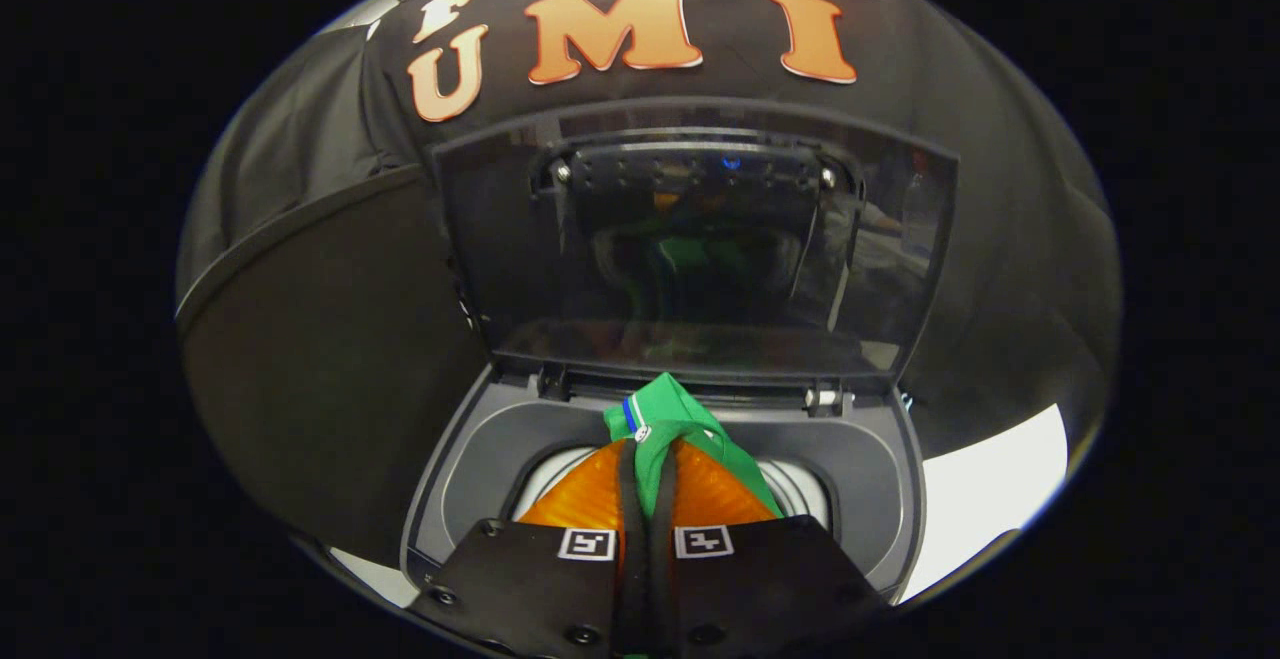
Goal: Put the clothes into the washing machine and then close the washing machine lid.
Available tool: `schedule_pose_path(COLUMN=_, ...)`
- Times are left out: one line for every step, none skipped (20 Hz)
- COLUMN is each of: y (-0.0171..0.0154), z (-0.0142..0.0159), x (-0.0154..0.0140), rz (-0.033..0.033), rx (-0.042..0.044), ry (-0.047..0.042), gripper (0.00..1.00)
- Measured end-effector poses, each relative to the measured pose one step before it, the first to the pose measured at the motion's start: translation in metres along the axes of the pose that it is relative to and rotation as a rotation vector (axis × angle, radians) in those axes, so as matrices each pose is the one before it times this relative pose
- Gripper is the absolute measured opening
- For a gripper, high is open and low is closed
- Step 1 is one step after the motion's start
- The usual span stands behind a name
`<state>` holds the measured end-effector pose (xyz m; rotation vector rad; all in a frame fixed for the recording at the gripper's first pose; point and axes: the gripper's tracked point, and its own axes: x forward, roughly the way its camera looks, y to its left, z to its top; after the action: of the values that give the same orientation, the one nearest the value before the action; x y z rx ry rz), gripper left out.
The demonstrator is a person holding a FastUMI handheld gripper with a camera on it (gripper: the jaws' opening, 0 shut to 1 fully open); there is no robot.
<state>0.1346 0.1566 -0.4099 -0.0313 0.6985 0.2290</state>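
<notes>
My gripper (648, 459) is shut on a green garment (672, 424), pinched between the two fingers with a bunched end sticking up past the fingertips. It hangs right over the round drum opening (800, 487) of a grey top-loading washing machine (470, 459). The machine's dark, glossy lid (690, 239) stands upright and open just beyond the garment, hinged at the back of the opening. Most of the drum's inside is hidden behind my fingers.
Black booth cloth hangs behind and to the left of the machine. A white surface (985, 494) shows to the right of the machine's body. The lid's hinge (825, 399) sits close behind the garment.
</notes>
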Motion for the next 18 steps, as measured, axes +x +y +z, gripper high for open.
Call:
schedule_pose_path(y=-0.00252, z=-0.00813, x=0.00658, rz=-0.00436, rx=0.01893, ry=0.01912, gripper=0.08)
schedule_pose_path(y=-0.00225, z=-0.01200, x=0.00943, rz=-0.00648, rx=0.01507, ry=0.03233, gripper=0.08)
schedule_pose_path(y=-0.00222, z=-0.01173, x=0.00624, rz=-0.00770, rx=0.01058, ry=0.02207, gripper=0.08)
schedule_pose_path(y=-0.00369, z=-0.00955, x=0.00603, rz=-0.01004, rx=0.00836, ry=0.02041, gripper=0.08)
schedule_pose_path(y=-0.00244, z=-0.00842, x=0.00372, rz=-0.00555, rx=0.01147, ry=0.02434, gripper=0.08)
schedule_pose_path(y=0.00099, z=-0.00807, x=0.00305, rz=-0.00091, rx=0.01520, ry=0.02166, gripper=0.08)
schedule_pose_path(y=0.00135, z=-0.00623, x=0.00334, rz=0.00051, rx=0.01030, ry=0.01672, gripper=0.08)
schedule_pose_path(y=-0.00125, z=-0.00685, x=0.00537, rz=-0.00791, rx=0.00124, ry=0.01945, gripper=0.08)
schedule_pose_path(y=-0.00175, z=-0.00734, x=0.00489, rz=-0.01487, rx=-0.00172, ry=0.02972, gripper=0.08)
schedule_pose_path(y=0.00044, z=-0.00820, x=0.00580, rz=-0.00878, rx=0.00286, ry=0.03160, gripper=0.08)
schedule_pose_path(y=0.00161, z=-0.00627, x=0.00251, rz=-0.00446, rx=0.01043, ry=0.03996, gripper=0.08)
schedule_pose_path(y=-0.00012, z=-0.00099, x=0.00045, rz=0.00022, rx=0.00953, ry=0.00272, gripper=0.08)
schedule_pose_path(y=-0.00074, z=0.00020, x=0.00099, rz=-0.00339, rx=-0.00017, ry=0.00214, gripper=0.08)
schedule_pose_path(y=-0.00118, z=0.00029, x=0.00250, rz=-0.00640, rx=-0.00381, ry=0.00965, gripper=0.08)
schedule_pose_path(y=-0.00120, z=-0.00041, x=0.00394, rz=-0.00519, rx=-0.00449, ry=0.01579, gripper=0.08)
schedule_pose_path(y=-0.00226, z=0.00239, x=0.00341, rz=-0.00843, rx=-0.00308, ry=0.00745, gripper=0.08)
schedule_pose_path(y=-0.00191, z=0.00147, x=0.00475, rz=-0.01295, rx=-0.00225, ry=0.01045, gripper=0.08)
schedule_pose_path(y=-0.00254, z=0.00154, x=0.00421, rz=-0.00960, rx=-0.00200, ry=0.01015, gripper=0.08)
